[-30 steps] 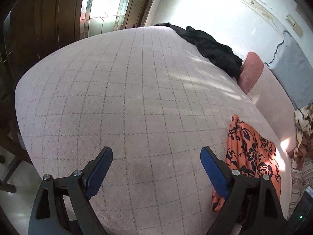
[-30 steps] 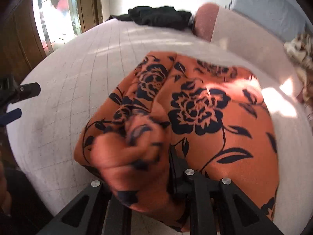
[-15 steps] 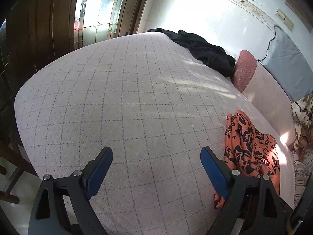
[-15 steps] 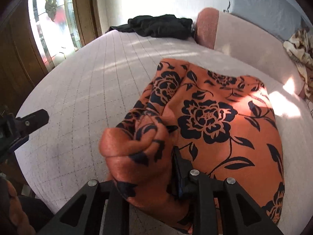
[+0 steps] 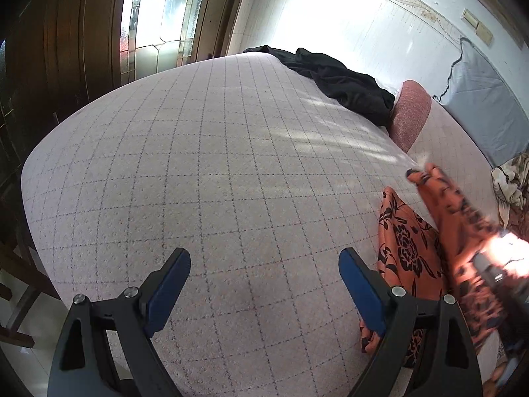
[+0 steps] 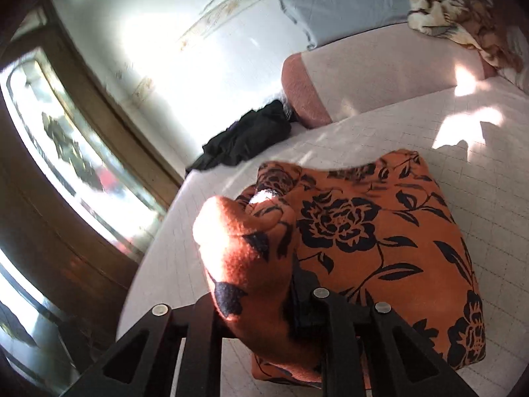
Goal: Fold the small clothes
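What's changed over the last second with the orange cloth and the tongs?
The right tongs, shut on the orange floral cloth, have lifted its bunched end and swung it up. The left tongs stay open and empty over the bed; the black garment hasn't moved.

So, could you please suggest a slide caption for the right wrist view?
Right gripper clamps a bunched orange black-flowered garment above the pale checked bed.

right tool [image 6: 261, 284] lifted higher, orange floral cloth [image 6: 380, 231] raised, view tilted
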Demonstrator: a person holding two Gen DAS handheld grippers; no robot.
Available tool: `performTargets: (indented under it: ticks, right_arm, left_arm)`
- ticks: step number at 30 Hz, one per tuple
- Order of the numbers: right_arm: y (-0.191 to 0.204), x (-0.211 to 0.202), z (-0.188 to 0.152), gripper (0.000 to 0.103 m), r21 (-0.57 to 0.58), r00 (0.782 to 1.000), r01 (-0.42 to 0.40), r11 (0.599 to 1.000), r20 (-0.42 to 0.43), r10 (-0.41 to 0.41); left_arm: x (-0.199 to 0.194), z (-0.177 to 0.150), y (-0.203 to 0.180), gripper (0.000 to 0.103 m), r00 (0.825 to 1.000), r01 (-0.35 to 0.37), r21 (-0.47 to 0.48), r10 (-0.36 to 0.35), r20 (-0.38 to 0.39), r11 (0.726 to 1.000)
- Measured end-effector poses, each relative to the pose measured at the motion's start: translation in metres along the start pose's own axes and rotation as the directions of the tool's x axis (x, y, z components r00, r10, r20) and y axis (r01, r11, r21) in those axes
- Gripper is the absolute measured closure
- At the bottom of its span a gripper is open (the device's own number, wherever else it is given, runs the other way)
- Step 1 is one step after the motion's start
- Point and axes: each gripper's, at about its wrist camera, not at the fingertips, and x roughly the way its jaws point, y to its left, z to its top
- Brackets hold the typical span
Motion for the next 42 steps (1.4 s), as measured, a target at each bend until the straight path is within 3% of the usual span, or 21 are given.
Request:
performTargets:
  ticks: [1, 3, 5, 7, 8, 9, 12, 15, 20, 22, 23, 24, 25, 26, 27, 29, 30, 34, 35, 40, 42]
  right_arm:
    - [0.006, 0.021, -0.01, 0.085, -0.075, 0.996, 0.046, 0.996, -0.075, -0.051]
    - [0.008, 0.059, -0.037, 0.081, -0.158, 0.962, 0.097, 0.983, -0.239, -0.133]
    - [0.016, 0.051, -0.048, 0.081, -0.225, 0.973, 0.127, 0.966, -0.159, -0.165]
    - [0.028, 0.049, -0.048, 0.063, -0.273, 0.974, 0.111, 0.955, -0.163, -0.16]
    - [0.031, 0.05, -0.047, 0.036, -0.281, 0.974, 0.063, 0.958, -0.194, -0.121]
    - [0.033, 0.047, -0.047, 0.025, -0.288, 0.975, 0.024, 0.957, -0.205, -0.086]
    - [0.037, 0.037, -0.054, 0.024, -0.309, 0.975, -0.013, 0.951, -0.215, -0.057]
    - [0.022, 0.012, -0.058, 0.024, -0.241, 0.978, -0.078, 0.967, -0.206, 0.027]
    - [-0.015, -0.03, -0.052, 0.024, -0.153, 0.989, -0.081, 0.985, -0.133, 0.061]
    - [-0.037, -0.044, -0.048, 0.024, -0.095, 0.992, -0.072, 0.993, -0.109, 0.062]
    - [-0.046, -0.049, -0.045, 0.024, -0.071, 0.993, -0.068, 0.995, -0.098, 0.061]
    - [-0.054, -0.054, -0.043, 0.024, -0.053, 0.994, -0.065, 0.996, -0.09, 0.06]
    - [-0.061, -0.058, -0.04, 0.024, -0.04, 0.995, -0.061, 0.997, -0.084, 0.057]
    - [-0.068, -0.061, -0.038, 0.024, -0.032, 0.995, -0.057, 0.998, -0.081, 0.054]
    - [-0.076, -0.062, -0.034, 0.024, -0.022, 0.995, -0.058, 0.998, -0.083, 0.056]
    - [-0.093, -0.067, -0.032, 0.024, 0.016, 0.994, -0.066, 0.998, -0.088, 0.067]
    - [-0.103, -0.068, -0.031, 0.024, 0.039, 0.993, -0.068, 0.997, -0.089, 0.071]
    - [-0.141, -0.072, -0.027, 0.024, 0.158, 0.988, -0.101, 0.982, -0.098, 0.117]
    - [-0.149, -0.074, -0.024, 0.024, 0.186, 0.987, -0.114, 0.976, -0.092, 0.133]
    - [-0.197, -0.065, 0.002, 0.02, 0.333, 0.971, -0.181, 0.925, -0.088, 0.222]
    - [-0.211, -0.043, 0.012, 0.02, 0.4, 0.951, -0.2, 0.894, -0.141, 0.276]
  left_arm:
    - [0.0, 0.0, -0.001, 0.012, 1.0, 0.001, 0.003, -0.001, -0.002, 1.0]
    - [-0.001, -0.001, -0.002, 0.012, 1.0, -0.003, 0.013, 0.002, 0.003, 1.0]
    - [-0.002, -0.001, -0.003, 0.012, 1.0, -0.003, 0.017, 0.002, 0.008, 1.0]
    - [-0.003, -0.001, -0.003, 0.012, 1.0, 0.003, 0.015, -0.003, 0.011, 1.0]
    - [-0.003, -0.001, -0.004, 0.012, 1.0, 0.008, 0.016, -0.009, 0.01, 1.0]
    - [-0.003, -0.001, -0.005, 0.012, 1.0, 0.013, 0.02, -0.013, 0.011, 1.0]
    - [-0.007, -0.001, -0.01, 0.012, 0.999, 0.043, 0.037, -0.044, 0.024, 0.998]
    - [-0.016, -0.004, -0.019, 0.012, 0.994, 0.105, 0.063, -0.106, 0.018, 0.992]
    - [-0.038, -0.014, -0.067, 0.012, 0.945, 0.326, 0.163, -0.32, -0.062, 0.931]
    - [-0.034, -0.018, -0.09, 0.013, 0.933, 0.359, 0.203, -0.345, -0.101, 0.911]
    - [-0.026, -0.021, -0.098, 0.021, 0.94, 0.339, 0.217, -0.319, -0.122, 0.915]
    - [-0.012, -0.024, -0.103, 0.048, 0.947, 0.309, 0.219, -0.278, -0.162, 0.925]
    - [0.01, -0.028, -0.101, 0.066, 0.942, 0.286, 0.19, -0.239, -0.238, 0.939]
    - [0.031, -0.034, -0.089, 0.084, 0.922, 0.263, 0.119, -0.213, -0.325, 0.957]
    - [0.045, -0.041, -0.073, 0.076, 0.899, 0.266, 0.025, -0.238, -0.368, 0.964]
    - [0.045, -0.043, -0.054, 0.069, 0.885, 0.295, -0.069, -0.3, -0.356, 0.953]
    - [0.039, -0.04, -0.054, 0.064, 0.889, 0.287, -0.062, -0.289, -0.355, 0.956]
    - [0.0, -0.026, -0.072, 0.064, 0.95, 0.223, 0.094, -0.195, -0.242, 0.97]
    - [-0.009, -0.021, -0.079, 0.063, 0.958, 0.221, 0.123, -0.192, -0.211, 0.968]
    - [-0.021, -0.006, -0.136, 0.044, 0.959, 0.28, 0.308, -0.25, -0.135, 0.909]
    - [-0.003, -0.012, -0.161, 0.041, 0.97, 0.241, 0.409, -0.207, -0.126, 0.88]
